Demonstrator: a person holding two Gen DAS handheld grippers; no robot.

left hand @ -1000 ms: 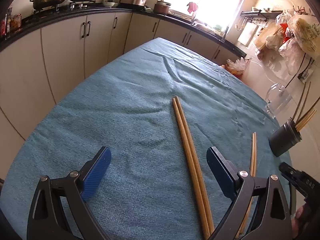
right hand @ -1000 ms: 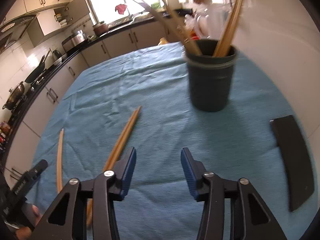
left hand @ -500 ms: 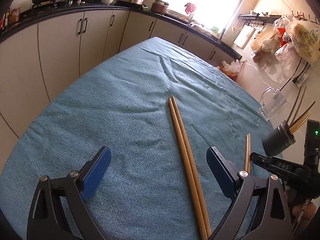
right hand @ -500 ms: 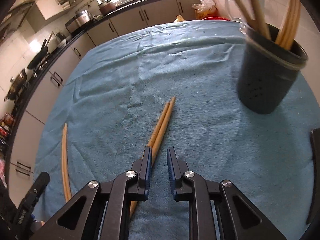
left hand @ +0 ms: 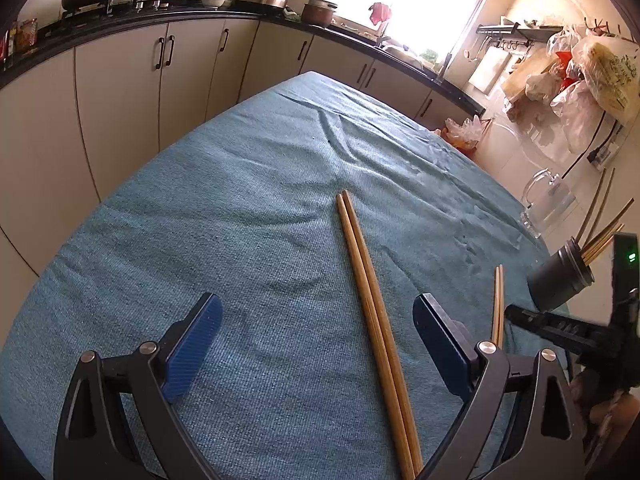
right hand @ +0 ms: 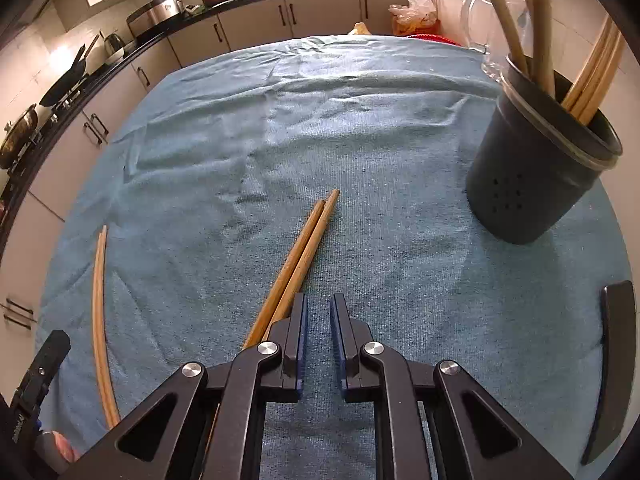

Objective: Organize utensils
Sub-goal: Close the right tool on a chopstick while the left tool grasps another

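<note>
A pair of wooden chopsticks (left hand: pixel 372 312) lies on the blue cloth between the spread fingers of my left gripper (left hand: pixel 316 344), which is open and empty above it. A second pair (left hand: pixel 497 304) lies further right; in the right wrist view it (right hand: pixel 308 240) runs under the left finger of my right gripper (right hand: pixel 319 324), whose jaws are nearly closed with a narrow gap and hold nothing. The first pair shows at the left there (right hand: pixel 98 304). A dark utensil holder (right hand: pixel 536 168) with several chopsticks stands to the right, also seen in the left wrist view (left hand: pixel 560 280).
The blue cloth (left hand: pixel 240 208) covers the table. A glass jug (left hand: pixel 548 200) stands by the holder. A black flat object (right hand: pixel 614 352) lies at the table's right edge. Kitchen cabinets and a counter (left hand: pixel 120 60) run behind; bags hang on the wall (left hand: pixel 592 68).
My right gripper has closed from wide open to a narrow gap and moved over the second pair of chopsticks. The left gripper has stayed open above the first pair.
</note>
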